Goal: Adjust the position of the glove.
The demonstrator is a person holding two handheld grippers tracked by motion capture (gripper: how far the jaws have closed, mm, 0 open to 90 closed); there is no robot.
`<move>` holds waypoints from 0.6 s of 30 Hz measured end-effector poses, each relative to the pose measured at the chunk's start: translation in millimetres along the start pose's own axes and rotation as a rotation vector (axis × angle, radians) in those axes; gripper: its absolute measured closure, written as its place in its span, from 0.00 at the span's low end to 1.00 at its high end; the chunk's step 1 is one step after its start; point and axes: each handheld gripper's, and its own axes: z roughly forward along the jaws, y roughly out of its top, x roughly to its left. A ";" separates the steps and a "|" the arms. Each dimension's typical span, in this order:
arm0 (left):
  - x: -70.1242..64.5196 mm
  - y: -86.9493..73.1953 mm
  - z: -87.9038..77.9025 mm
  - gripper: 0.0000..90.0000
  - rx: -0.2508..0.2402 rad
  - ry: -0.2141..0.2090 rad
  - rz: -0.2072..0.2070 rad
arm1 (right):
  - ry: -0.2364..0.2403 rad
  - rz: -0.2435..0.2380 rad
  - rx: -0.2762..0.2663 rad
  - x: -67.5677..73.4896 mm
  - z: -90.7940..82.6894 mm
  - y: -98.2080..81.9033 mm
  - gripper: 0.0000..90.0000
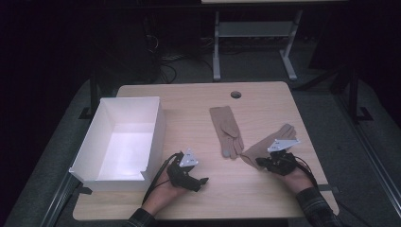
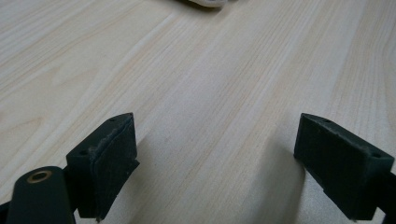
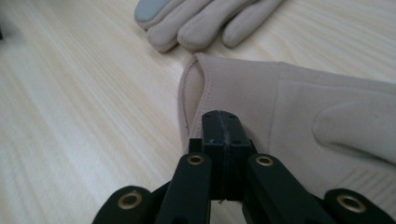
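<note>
We see right gripper (image 3: 221,122) with jaws pressed together over cuff of near beige glove (image 3: 289,107), nothing visibly pinched; left gripper (image 2: 215,154) gapes wide, holds nothing, over wooden table (image 2: 210,70).

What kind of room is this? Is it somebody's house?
Probably a lab or workroom, not a house. A plain wooden table stands on grey carpet, another metal-legged desk stands behind it, and loose cables lie on the floor.

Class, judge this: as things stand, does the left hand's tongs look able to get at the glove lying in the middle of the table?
Probably yes. The left tongs stand open over bare table, and nothing lies between them and the middle glove.
</note>
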 end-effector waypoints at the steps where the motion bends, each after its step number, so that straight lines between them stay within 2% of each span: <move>1: -0.2 -0.1 0.0 0.14 0.000 -0.001 -0.004 | -0.003 0.003 0.005 -0.4 -2.4 -2.1 1.00; 6: -0.8 -0.3 0.1 0.14 -0.001 0.000 -0.010 | -0.018 0.001 0.019 0.2 -12.6 -10.0 1.00; 11: -1.2 -0.3 0.4 0.14 -0.007 -0.001 -0.016 | -0.026 0.021 0.020 -1.2 -22.7 -20.8 1.00; 15: -0.3 -0.2 -0.3 0.14 0.004 0.000 -0.002 | -0.042 0.021 0.030 -3.5 -33.3 -30.4 1.00; 18: -0.3 -0.2 -0.3 0.14 0.004 0.000 -0.003 | -0.047 0.041 0.034 -4.1 -40.0 -36.7 1.00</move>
